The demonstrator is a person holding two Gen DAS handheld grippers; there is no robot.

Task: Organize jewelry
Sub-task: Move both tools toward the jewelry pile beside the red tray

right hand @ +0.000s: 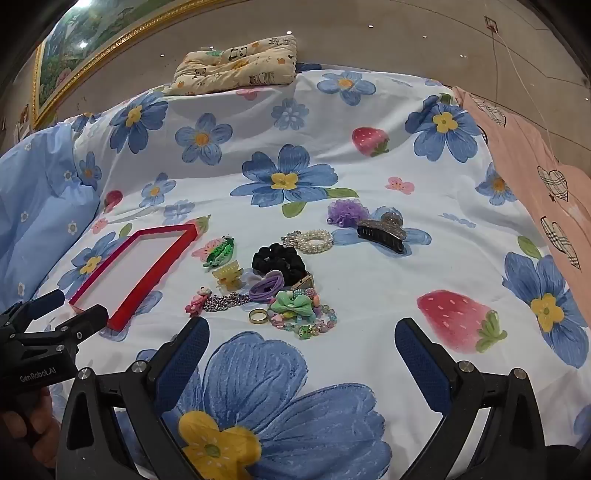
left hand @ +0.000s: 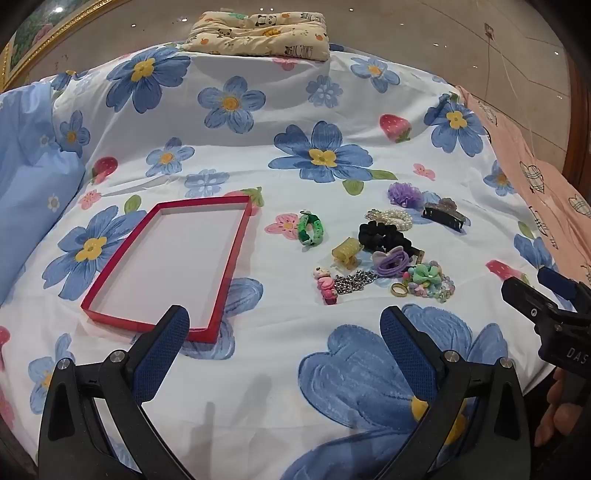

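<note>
An empty red-rimmed tray (left hand: 122, 254) lies on the flowered bed sheet, also in the right wrist view (right hand: 155, 273). To its right lies a cluster of jewelry and hair pieces: green bracelet (left hand: 311, 229), yellow claw clip (left hand: 346, 252), black scrunchie (left hand: 384, 236), pearl bracelet (left hand: 395, 217), purple hair ties (left hand: 391, 263), silver chain (left hand: 354, 281), gold ring (left hand: 399, 290), beaded bracelet with green bow (left hand: 430, 282), pink figure clip (left hand: 327, 284), grey claw clip (left hand: 445, 214), purple flower (left hand: 404, 195). My left gripper (left hand: 284, 321) is open and empty, near the tray's front corner. My right gripper (right hand: 302, 334) is open and empty, just short of the gold ring (right hand: 257, 315).
A patterned cushion (left hand: 258, 35) sits at the bed's far edge. A blue pillow (left hand: 33, 177) lies left, a pink cloth (left hand: 546, 192) right. The right gripper (left hand: 539, 306) shows at the left view's right edge; the left gripper (right hand: 59, 314) shows at the right view's left edge.
</note>
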